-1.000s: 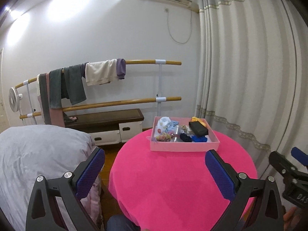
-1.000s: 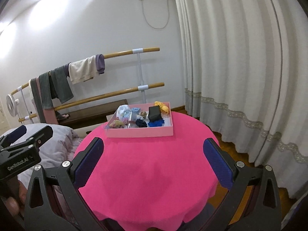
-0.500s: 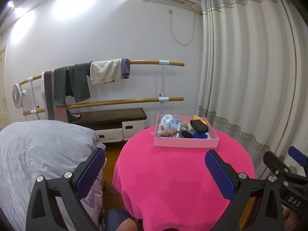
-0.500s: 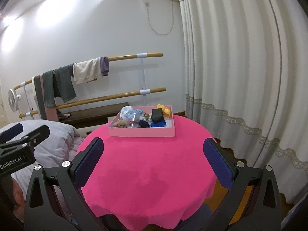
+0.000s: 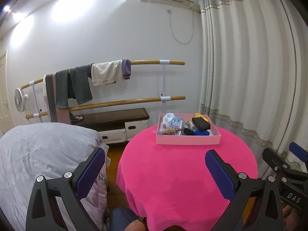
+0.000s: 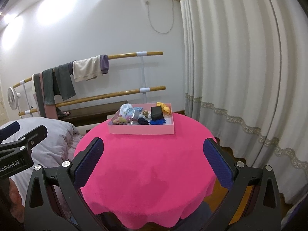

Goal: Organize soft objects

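Note:
A pink tray (image 5: 187, 140) (image 6: 141, 130) stands at the far side of a round table with a pink cloth (image 5: 179, 175) (image 6: 146, 165). Inside it lie several small soft items: a white printed pouch (image 5: 169, 119) (image 6: 126, 109), a black box (image 5: 201, 124) (image 6: 156, 113), blue cloth (image 5: 201, 132) (image 6: 157, 122), a yellow piece (image 6: 163, 107) and hair ties (image 5: 167, 131). My left gripper (image 5: 155, 171) is open and empty, held off the table's near left edge. My right gripper (image 6: 154, 163) is open and empty above the near half of the table.
A bed with a grey cover (image 5: 38, 154) lies left of the table. Clothes hang on a wooden double rail (image 5: 107, 73) along the wall, above a low dark bench (image 5: 115, 117). Curtains (image 5: 250, 77) close the right side. A small fan (image 5: 19, 100) stands far left.
Both grippers have pulled back and risen from the table, so the tray looks smaller and farther. Both stay open and empty.

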Action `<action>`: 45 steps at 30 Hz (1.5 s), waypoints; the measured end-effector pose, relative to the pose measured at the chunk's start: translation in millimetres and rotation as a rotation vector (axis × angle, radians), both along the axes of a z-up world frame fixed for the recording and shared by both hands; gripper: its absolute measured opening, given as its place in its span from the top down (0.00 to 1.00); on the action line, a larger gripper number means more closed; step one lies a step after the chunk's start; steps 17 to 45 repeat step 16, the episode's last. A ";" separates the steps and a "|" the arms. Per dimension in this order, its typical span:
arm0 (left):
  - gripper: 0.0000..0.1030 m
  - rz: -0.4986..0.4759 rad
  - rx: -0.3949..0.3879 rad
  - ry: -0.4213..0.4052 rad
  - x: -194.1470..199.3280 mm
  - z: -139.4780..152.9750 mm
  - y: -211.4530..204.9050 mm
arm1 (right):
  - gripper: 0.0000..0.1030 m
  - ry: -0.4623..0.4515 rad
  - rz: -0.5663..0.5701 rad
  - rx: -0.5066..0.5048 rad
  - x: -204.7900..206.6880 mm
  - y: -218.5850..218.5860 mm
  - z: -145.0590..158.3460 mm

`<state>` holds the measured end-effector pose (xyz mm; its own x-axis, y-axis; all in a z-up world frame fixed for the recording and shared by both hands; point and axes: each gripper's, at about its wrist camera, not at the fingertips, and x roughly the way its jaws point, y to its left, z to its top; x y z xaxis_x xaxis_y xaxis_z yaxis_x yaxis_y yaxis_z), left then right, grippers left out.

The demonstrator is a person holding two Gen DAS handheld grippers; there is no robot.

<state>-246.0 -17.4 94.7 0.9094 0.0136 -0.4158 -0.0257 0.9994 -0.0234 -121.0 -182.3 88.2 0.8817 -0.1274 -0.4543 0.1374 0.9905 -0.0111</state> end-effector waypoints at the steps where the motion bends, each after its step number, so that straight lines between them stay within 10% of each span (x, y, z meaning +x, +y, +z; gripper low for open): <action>1: 0.00 -0.003 -0.007 -0.002 -1.4 -0.2 0.1 | 0.00 -0.001 0.000 0.000 -0.6 0.0 -0.1; 45: 0.00 -0.018 -0.051 -0.007 -4.0 -3.2 7.5 | 0.00 0.003 0.007 0.005 -2.4 -1.3 0.5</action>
